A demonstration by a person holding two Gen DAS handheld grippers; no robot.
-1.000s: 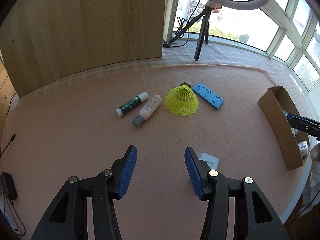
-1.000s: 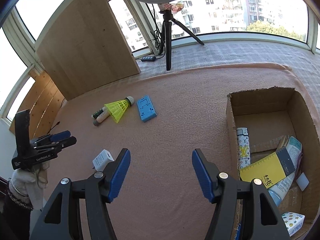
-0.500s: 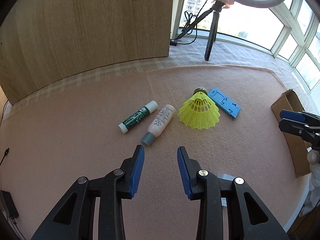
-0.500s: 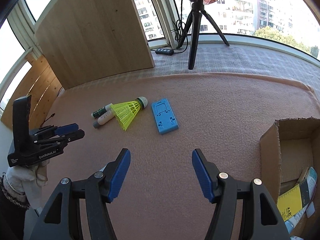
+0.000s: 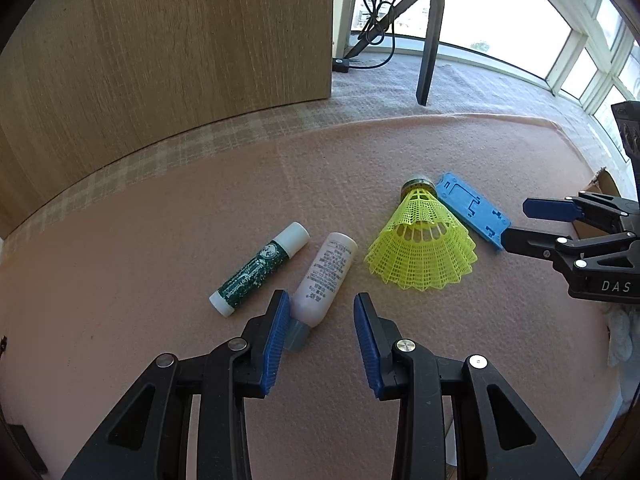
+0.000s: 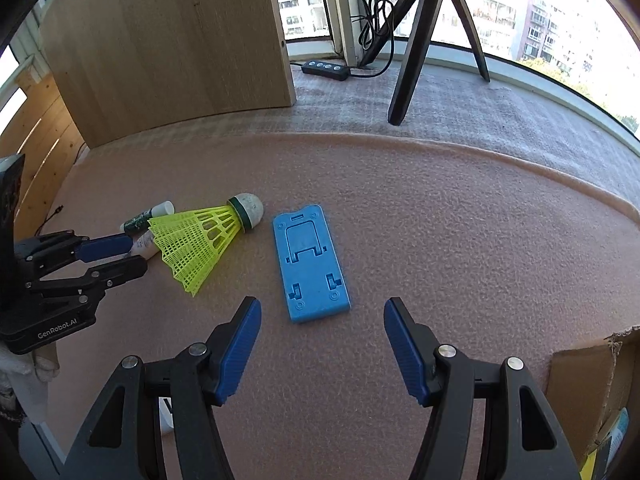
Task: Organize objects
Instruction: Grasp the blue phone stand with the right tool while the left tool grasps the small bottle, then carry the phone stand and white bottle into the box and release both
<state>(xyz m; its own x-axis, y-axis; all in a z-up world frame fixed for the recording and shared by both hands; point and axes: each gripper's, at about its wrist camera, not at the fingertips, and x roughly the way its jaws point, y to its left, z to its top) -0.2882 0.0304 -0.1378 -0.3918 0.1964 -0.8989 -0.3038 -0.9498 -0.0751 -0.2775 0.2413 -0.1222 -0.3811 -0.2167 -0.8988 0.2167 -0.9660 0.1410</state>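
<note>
On the pink mat (image 5: 160, 240), four small things lie in a loose row: a green stick (image 5: 260, 268) with white ends, a pale tube (image 5: 326, 276) just beside it, a yellow shuttlecock (image 5: 422, 248) lying on its side, and a flat blue stand (image 5: 474, 210) just beside the shuttlecock's cork end. The left gripper (image 5: 322, 320) points steeply down at the tube; its jaws stand narrow, with only mat between them, and its left pad lies over the tube's grey cap (image 5: 296, 334), though whether it touches the cap cannot be told. The right gripper (image 6: 322, 330) hangs over the near end of the stand (image 6: 310, 264), its jaws held wide and apart from it, with nothing gripped. A cardboard box (image 6: 592, 376) sits at the mat's right edge. Beyond the mat, a wooden panel (image 5: 180, 48) stands upright, and a black tripod (image 6: 420, 40) rests on the grey floor near the windows.
</note>
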